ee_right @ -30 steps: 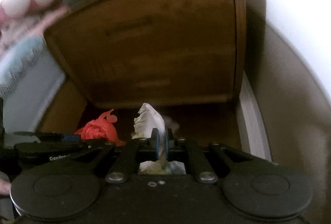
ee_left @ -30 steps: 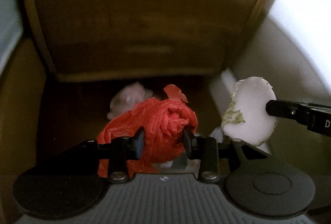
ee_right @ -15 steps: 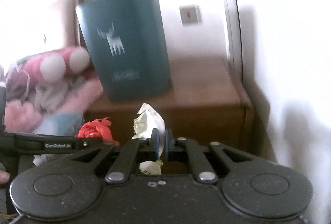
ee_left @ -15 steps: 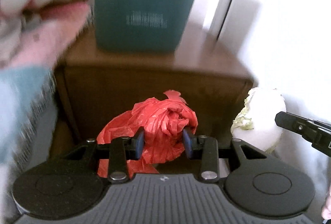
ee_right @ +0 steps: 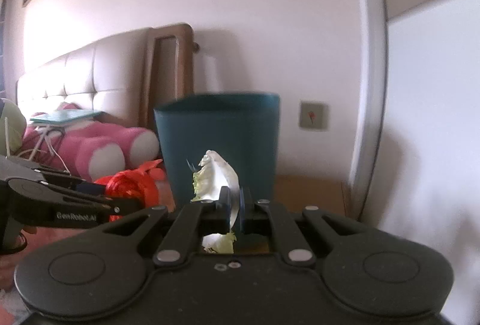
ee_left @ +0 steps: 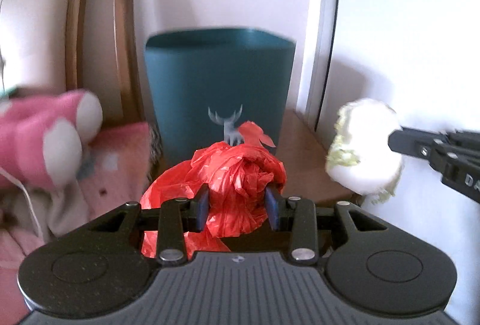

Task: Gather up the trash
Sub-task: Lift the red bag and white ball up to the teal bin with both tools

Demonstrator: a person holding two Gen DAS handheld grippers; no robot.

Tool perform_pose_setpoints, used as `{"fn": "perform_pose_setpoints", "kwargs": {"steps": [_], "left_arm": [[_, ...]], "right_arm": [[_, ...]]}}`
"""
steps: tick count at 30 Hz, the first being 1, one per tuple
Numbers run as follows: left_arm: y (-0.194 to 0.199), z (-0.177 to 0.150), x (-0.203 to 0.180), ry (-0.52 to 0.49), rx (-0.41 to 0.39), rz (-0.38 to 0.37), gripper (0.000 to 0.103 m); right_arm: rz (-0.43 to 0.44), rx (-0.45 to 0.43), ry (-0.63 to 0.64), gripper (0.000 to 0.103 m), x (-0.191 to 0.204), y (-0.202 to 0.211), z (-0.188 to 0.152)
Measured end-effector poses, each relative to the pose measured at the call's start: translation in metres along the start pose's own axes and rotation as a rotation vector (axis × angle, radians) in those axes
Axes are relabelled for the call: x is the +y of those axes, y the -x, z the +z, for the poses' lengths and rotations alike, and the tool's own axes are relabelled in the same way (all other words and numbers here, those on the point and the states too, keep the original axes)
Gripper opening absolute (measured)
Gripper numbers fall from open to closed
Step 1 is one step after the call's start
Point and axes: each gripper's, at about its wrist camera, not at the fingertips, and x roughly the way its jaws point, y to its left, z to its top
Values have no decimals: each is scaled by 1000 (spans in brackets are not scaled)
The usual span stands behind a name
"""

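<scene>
Readable marks
"GenRobot.AI" stands on the left gripper; a pale deer figure marks the teal bin.

The left hand-held gripper grips a crumpled red bag, its blue pads pressing in from both sides (loose folds of plastic hang below them). Behind the bag a teal bin with a pale deer mark stands on a wooden nightstand, near its back edge. To the right the other hand-held gripper reaches in from the frame edge, clamped on a white cabbage leaf with a greenish frilled rim. A pink plush toy lies blurred at the left, on pink bedding beside the nightstand.
</scene>
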Motion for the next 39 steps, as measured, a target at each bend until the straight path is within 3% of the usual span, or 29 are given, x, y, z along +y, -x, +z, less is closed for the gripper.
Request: {"fn": "perform_pose_setpoints", "kwargs": {"steps": [8, 20, 25, 30, 39], "left_arm": [[32, 69, -6, -76, -32, 28, 37], [30, 162, -2, -165, -95, 78, 37], [17, 190, 3, -183, -137, 113, 37], [-10, 209, 6, -196, -144, 94, 37], [-71, 225, 21, -163, -87, 40, 37]], "right_arm": [[-16, -44, 111, 4, 24, -4, 75], [-133, -48, 139, 4, 25, -54, 147], [-183, -23, 113, 4, 16, -87, 159], [-214, 35, 85, 4, 9, -125, 157], [-197, 136, 31, 4, -9, -168, 137]]}}
